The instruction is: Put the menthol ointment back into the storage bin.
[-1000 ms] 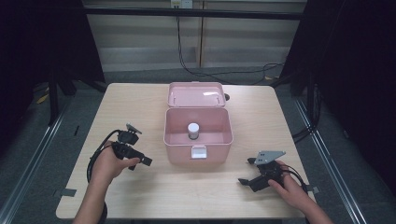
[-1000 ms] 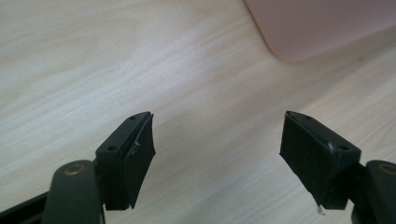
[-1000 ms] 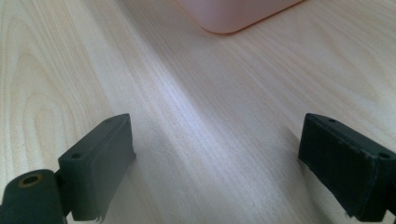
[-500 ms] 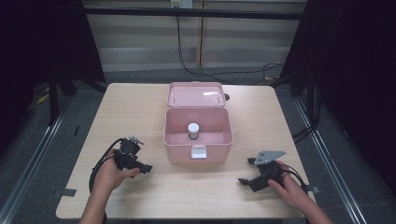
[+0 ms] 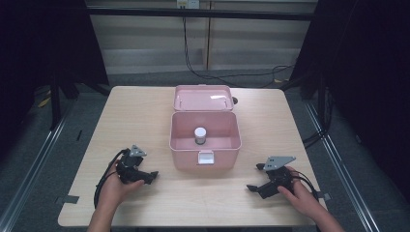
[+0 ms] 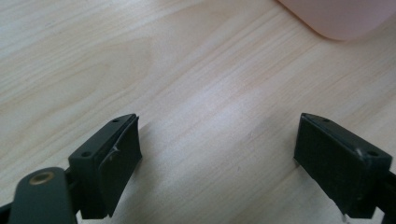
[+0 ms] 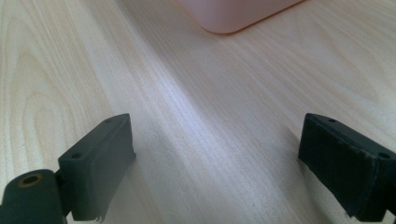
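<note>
Both grippers rest low on the pale wooden table (image 5: 145,111), one to each side of the open pink plastic box with a hinged lid (image 5: 205,145). Left gripper (image 5: 151,176): jaws spread wide, nothing between them, bare wood showing in the left gripper view. Right gripper (image 5: 256,182): jaws likewise spread and empty.

The small jar with a white cap (image 5: 200,135) stands upright inside the box, near the middle of its floor, well apart from both grippers. Its body is too small to make out clearly; possibly glass.

Judgement: the step in hand looks like reaching for the box or the jar. Done well, one gripper steadies the box wall while the other descends straight over the cap, jaws kept wide until level with the jar's body.

Count: one box, one lid, one jar, two grippers.
</note>
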`<move>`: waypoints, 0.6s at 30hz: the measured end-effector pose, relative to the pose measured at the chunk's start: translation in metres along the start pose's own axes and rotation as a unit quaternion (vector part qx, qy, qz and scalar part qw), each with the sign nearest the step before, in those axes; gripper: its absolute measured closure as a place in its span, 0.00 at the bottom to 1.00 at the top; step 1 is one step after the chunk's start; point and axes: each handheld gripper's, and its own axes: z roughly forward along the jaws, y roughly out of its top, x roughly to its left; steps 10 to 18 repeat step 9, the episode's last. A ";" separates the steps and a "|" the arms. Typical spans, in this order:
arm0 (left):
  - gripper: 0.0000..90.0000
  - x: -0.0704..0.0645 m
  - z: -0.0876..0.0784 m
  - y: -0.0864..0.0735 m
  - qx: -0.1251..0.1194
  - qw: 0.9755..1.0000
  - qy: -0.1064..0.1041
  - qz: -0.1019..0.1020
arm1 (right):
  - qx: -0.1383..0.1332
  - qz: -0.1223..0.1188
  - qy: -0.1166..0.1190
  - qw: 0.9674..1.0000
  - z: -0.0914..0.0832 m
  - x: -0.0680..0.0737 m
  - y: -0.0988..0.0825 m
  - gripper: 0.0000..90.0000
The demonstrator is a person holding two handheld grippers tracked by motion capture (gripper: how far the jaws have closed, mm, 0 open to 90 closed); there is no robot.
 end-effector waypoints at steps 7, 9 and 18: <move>0.08 0.003 0.004 -0.007 -0.034 0.999 -0.003 0.006 | 0.000 0.000 0.000 1.000 0.000 0.000 0.000 0.11; 0.07 0.003 0.004 -0.007 -0.035 0.999 -0.004 0.007 | 0.000 0.000 0.000 1.000 0.000 0.000 0.000 0.11; 0.07 0.003 0.004 -0.007 -0.035 0.999 -0.004 0.007 | 0.000 0.000 0.000 1.000 0.000 0.000 0.000 0.11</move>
